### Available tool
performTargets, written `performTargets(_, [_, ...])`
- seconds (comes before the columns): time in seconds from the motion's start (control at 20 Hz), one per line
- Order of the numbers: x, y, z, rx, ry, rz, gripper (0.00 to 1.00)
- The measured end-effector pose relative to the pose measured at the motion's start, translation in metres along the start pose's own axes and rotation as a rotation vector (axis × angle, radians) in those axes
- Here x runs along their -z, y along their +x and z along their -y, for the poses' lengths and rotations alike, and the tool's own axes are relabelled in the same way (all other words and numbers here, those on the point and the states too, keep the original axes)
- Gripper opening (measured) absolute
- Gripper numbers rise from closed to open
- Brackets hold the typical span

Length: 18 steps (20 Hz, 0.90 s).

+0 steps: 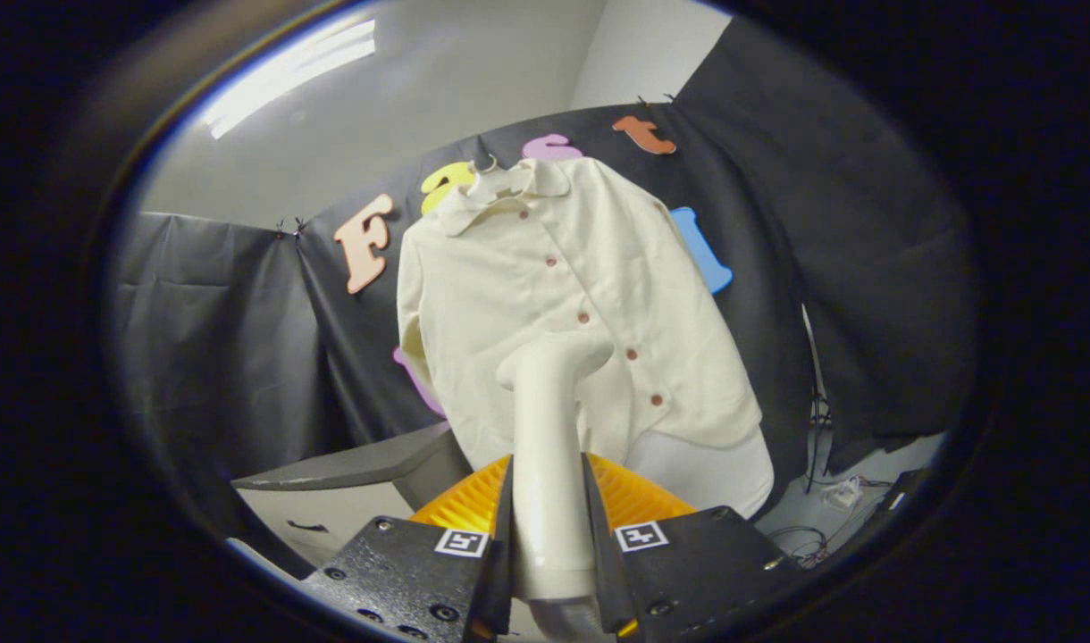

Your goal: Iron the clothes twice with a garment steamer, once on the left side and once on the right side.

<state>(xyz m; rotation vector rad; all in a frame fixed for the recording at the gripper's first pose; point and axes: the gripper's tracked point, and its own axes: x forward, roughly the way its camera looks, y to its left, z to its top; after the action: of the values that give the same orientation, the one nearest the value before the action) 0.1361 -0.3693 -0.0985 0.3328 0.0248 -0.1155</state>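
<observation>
A hand-held gripper [549,536] clamps the pale handle of a single garment steamer [549,420], its two fingers pressing against the handle from either side. The handle rises straight up between the fingers and bends at its top into a flat steam head, which sits over the lower front of one cream shirt [563,304] hanging just beyond. The head lies close to the button line, a little to the left of it as seen from the gripper; whether it touches the cloth cannot be told. The shirt hangs on one hanger [490,170], collar uppermost, tilted in the fisheye picture, against the black cloth wall [831,223] of the booth. Six reddish buttons [583,317] can be counted down its front, from the collar to near the hem. To the left of the shirt's lower edge a grey slanted board [357,464] juts out, and to the right, low down, cables [813,429] trail to the floor. One bright ceiling light [286,76] glows overhead.
</observation>
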Motion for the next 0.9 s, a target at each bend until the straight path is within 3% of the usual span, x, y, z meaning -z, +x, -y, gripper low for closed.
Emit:
performTargets(0.45, [-0.126,0.057,0.009,0.061,-0.171,0.164,0.37])
performTargets(0.9, [-0.169,0.129,0.029,0.094,-0.144,0.199,0.37])
